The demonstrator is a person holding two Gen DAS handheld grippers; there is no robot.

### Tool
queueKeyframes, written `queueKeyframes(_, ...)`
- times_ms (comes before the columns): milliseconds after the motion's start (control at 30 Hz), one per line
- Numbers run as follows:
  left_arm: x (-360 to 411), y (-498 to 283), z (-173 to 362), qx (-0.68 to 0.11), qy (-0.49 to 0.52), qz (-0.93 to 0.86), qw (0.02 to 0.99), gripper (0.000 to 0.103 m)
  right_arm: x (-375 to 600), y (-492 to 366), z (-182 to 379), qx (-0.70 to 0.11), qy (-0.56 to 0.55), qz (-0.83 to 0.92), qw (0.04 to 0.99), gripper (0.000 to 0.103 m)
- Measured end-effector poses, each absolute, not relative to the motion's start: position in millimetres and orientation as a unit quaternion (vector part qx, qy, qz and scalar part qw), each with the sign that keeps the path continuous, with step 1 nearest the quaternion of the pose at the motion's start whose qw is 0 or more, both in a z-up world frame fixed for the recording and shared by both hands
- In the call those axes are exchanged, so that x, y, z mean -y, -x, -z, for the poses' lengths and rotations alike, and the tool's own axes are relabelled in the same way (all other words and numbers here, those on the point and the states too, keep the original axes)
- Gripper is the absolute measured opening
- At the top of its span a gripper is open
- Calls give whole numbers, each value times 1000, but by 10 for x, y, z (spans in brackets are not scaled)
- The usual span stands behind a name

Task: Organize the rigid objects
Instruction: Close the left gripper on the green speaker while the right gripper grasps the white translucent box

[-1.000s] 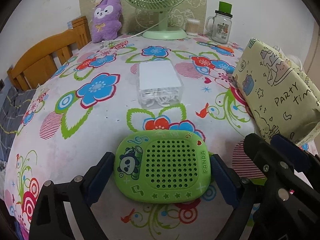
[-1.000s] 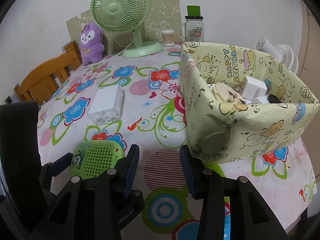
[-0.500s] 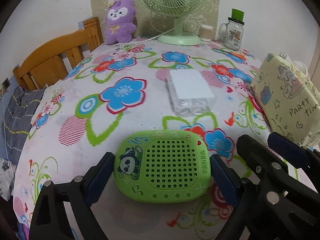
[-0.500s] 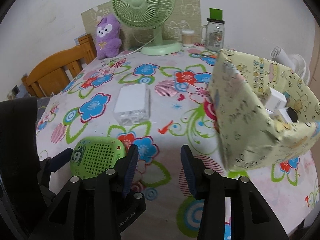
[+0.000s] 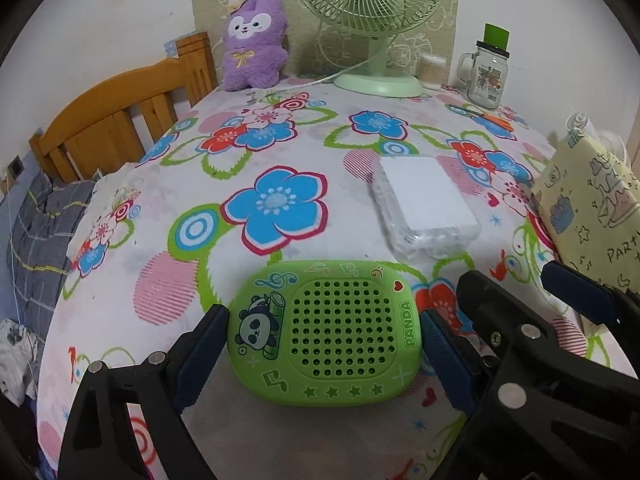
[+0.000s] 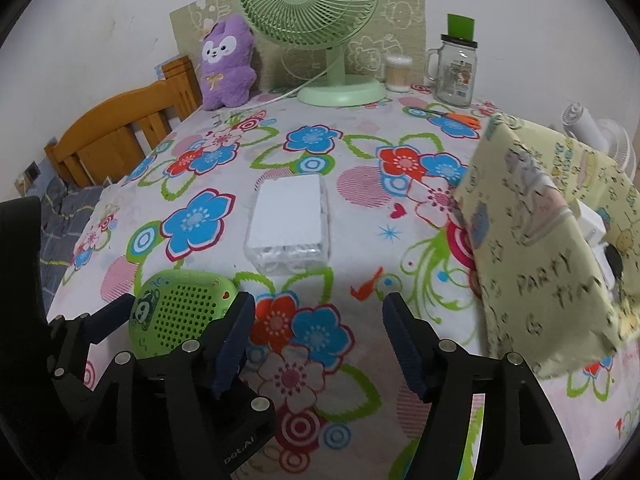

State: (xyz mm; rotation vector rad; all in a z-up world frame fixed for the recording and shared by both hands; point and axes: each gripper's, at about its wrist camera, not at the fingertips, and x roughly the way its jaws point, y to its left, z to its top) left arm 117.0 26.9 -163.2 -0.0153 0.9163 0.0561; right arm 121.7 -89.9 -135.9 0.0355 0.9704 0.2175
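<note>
My left gripper [image 5: 324, 344] is shut on a green panda speaker [image 5: 325, 330] and holds it flat above the flowered table; it also shows in the right wrist view [image 6: 180, 308]. My right gripper [image 6: 318, 340] is open and empty beside it, low over the table. A clear plastic box with a white lid [image 5: 426, 204] lies in the table's middle, also in the right wrist view [image 6: 290, 220]. A yellow cartoon-print storage box [image 6: 552, 248] stands at the right with white items inside; its side shows in the left wrist view [image 5: 592, 208].
A green desk fan [image 6: 316, 20], a purple plush [image 6: 226, 64], a cotton-swab jar [image 6: 398, 72] and a glass mug jar [image 6: 456, 68] stand along the back wall. A wooden chair [image 5: 120, 120] stands at the table's left.
Both grippers have swung left and back with the speaker. The white-lidded box and the yellow box have shifted right in both views. The right gripper's jaws stand wider apart.
</note>
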Motion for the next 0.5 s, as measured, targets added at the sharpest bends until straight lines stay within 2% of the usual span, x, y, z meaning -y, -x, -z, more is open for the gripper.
queueKeyframes(300, -366, -1313, 1623, -443, 2, -24, 896, 95, 772, -1429, 1410, -472, -8, -115, 874, 78)
queueKeyframes(500, -425, -1427, 1624, -445, -3, -22, 895, 95, 694, -1549, 1429, -475, -5, -121, 872, 78)
